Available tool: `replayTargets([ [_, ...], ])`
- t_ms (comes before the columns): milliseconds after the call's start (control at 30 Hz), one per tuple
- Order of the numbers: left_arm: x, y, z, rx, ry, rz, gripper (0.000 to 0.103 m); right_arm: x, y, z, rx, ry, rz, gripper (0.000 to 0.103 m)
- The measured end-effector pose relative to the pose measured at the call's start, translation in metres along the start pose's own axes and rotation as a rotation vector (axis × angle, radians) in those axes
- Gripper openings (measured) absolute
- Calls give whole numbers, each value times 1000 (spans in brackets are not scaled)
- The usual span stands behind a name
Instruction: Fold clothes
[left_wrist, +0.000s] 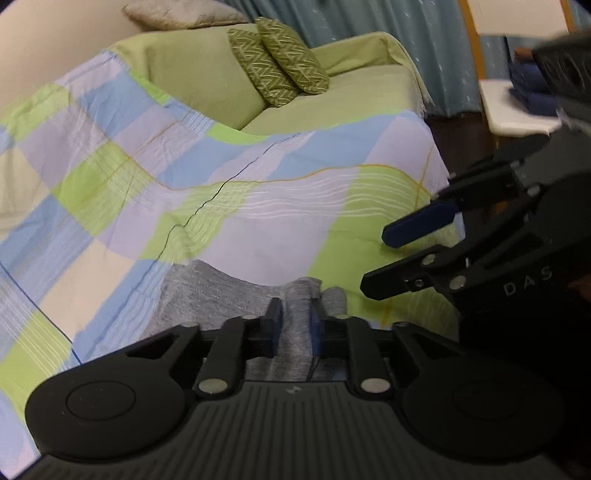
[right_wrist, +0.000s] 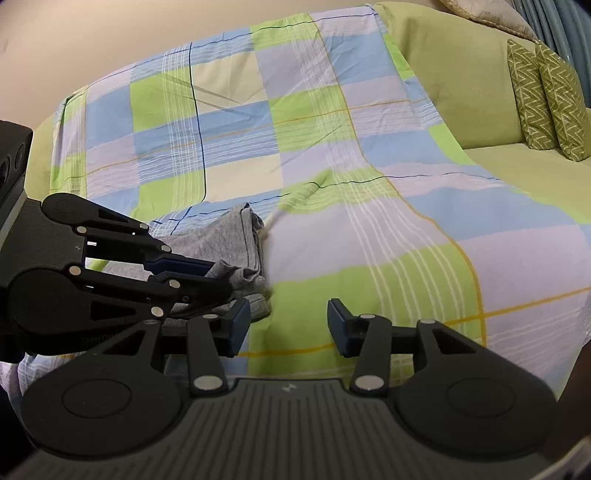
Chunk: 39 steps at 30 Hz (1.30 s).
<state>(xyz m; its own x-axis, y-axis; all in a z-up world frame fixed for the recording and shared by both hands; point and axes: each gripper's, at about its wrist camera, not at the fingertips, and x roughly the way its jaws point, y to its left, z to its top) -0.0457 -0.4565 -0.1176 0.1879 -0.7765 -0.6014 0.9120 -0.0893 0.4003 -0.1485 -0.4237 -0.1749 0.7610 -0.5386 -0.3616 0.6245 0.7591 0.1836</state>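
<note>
A grey garment (left_wrist: 207, 291) lies bunched in folds on the checked sheet (left_wrist: 258, 206) that covers the sofa. My left gripper (left_wrist: 296, 323) is shut on a raised fold of that grey cloth. In the right wrist view the left gripper (right_wrist: 218, 277) comes in from the left, pinching the near edge of the grey garment (right_wrist: 221, 240). My right gripper (right_wrist: 289, 323) is open over the checked sheet (right_wrist: 369, 240), just right of the garment, with nothing between its fingers. In the left wrist view the right gripper (left_wrist: 391, 258) shows at the right, jaws apart.
Two green patterned cushions (left_wrist: 280, 62) lean on the green sofa back (left_wrist: 199, 74), and a beige cushion (left_wrist: 184, 14) lies on top. A white table (left_wrist: 517, 114) with folded blue clothes (left_wrist: 532, 96) stands at the far right by a teal curtain (left_wrist: 424, 44).
</note>
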Motion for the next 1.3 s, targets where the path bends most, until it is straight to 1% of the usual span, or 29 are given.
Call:
replayTargets([
  [67,0,1,0,-3,0,-4,16,0,1,0,0,2,4,42],
  [100,-1,3,0,-15,-4,-2,8,1,1,1,-2,2,9,42],
  [200,-10,33,-4,-193,-43,-8,6,3,3,4,-7,1,25,42],
  [300,-12,57,-9,-322,-64,-44,6,8,5,10,-23,4,51,42],
  [333,-13,62,-10,-344,-68,-51,6,11,6,12,-30,8,56,42],
  [533,-15,75,-19,-425,-93,-93,6,26,9,21,-76,30,85,42],
  [733,-13,74,-17,-387,-89,-85,6,40,13,30,-127,53,113,41],
  [867,-9,66,-16,-361,-86,-95,6,24,32,25,-369,55,65,40],
  [933,-7,63,-15,-355,-84,-99,6,26,40,21,-499,76,40,39],
  [1033,-8,60,-15,-349,-85,-97,6,30,51,16,-665,81,15,39],
  [1100,-10,61,-15,-349,-83,-91,6,32,58,14,-747,76,4,39],
  [1133,-10,62,-16,-351,-81,-88,6,36,69,10,-870,80,-10,38],
  [1167,-11,63,-17,-355,-79,-85,6,39,74,6,-946,86,-16,36],
  [1200,-12,64,-17,-359,-78,-82,6,42,79,2,-1021,91,-20,34],
  [1233,-12,65,-18,-362,-77,-80,6,42,82,-1,-1074,89,-14,25],
  [1267,-13,66,-18,-364,-78,-78,6,43,84,-4,-1124,88,-8,18],
  [1300,-14,66,-19,-367,-79,-77,6,43,85,-4,-1143,89,-5,8],
])
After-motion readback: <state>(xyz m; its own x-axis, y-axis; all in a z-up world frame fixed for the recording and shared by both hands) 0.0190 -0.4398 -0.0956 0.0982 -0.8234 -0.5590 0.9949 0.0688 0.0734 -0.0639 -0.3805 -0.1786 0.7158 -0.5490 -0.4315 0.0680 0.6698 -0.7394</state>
